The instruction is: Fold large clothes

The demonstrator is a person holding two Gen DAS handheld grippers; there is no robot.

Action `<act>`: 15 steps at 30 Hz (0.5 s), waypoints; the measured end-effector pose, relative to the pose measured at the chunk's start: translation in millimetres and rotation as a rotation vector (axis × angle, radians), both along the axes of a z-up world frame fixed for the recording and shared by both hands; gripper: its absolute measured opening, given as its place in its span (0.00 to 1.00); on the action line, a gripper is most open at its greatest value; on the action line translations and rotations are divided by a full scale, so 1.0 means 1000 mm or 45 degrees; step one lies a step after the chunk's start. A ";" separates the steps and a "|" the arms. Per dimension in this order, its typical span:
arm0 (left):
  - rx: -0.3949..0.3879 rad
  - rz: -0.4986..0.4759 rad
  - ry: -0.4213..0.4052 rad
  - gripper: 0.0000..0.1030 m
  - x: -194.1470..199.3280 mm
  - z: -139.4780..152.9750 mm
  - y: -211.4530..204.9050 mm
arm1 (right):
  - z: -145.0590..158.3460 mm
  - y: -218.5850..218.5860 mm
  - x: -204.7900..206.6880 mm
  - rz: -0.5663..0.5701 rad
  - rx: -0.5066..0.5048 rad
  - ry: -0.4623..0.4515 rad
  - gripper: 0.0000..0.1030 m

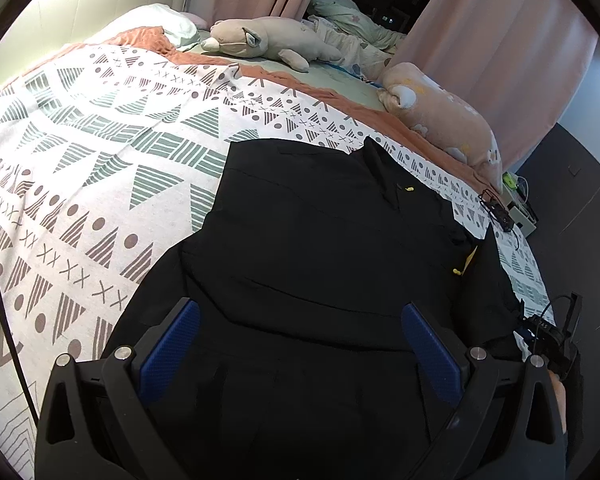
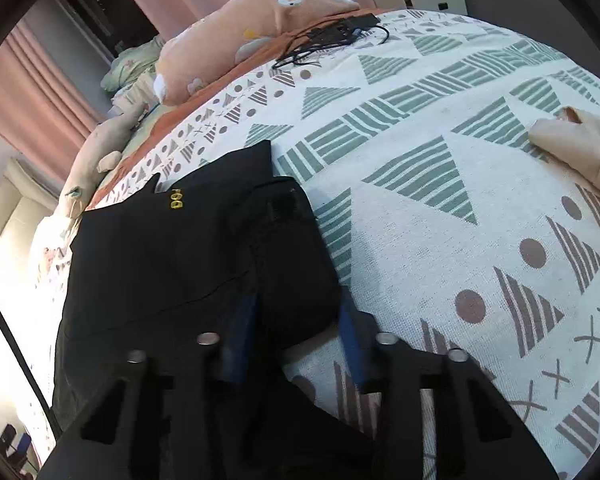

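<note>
A large black garment [image 1: 320, 248] with small yellow details lies spread on the patterned bedspread [image 1: 80, 160]. My left gripper [image 1: 300, 320] is open just above the garment's near part, its blue pads [image 1: 172, 352] wide apart and empty. In the right wrist view the same garment [image 2: 172, 264] shows yellow lettering near its collar. My right gripper [image 2: 296, 320] has its blue pads [image 2: 352, 344] on either side of a rounded folded edge of the black cloth; whether they pinch it I cannot tell.
A grey plush toy [image 1: 268, 40] and a pink plush pillow [image 1: 440, 116] lie at the bed's far side. A black cable and device [image 2: 332, 36] rest on the bedspread. A beige cloth [image 2: 576, 148] lies at the right. Pink curtains [image 1: 500, 40] hang behind.
</note>
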State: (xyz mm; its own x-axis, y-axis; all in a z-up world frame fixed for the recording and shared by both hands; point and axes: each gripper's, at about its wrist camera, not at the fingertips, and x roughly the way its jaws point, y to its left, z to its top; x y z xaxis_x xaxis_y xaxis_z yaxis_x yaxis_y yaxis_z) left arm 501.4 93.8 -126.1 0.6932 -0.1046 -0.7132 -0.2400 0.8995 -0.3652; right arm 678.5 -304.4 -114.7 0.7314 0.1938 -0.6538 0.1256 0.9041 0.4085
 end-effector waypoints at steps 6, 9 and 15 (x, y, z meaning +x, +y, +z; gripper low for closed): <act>-0.017 0.017 -0.030 1.00 -0.006 0.007 0.007 | 0.028 0.029 -0.013 0.085 -0.036 -0.096 0.23; -0.046 0.033 -0.053 1.00 -0.009 0.012 0.015 | 0.046 0.048 -0.023 0.143 -0.032 -0.161 0.22; -0.107 0.057 -0.067 1.00 -0.015 0.016 0.036 | 0.084 0.108 -0.042 0.271 -0.066 -0.255 0.22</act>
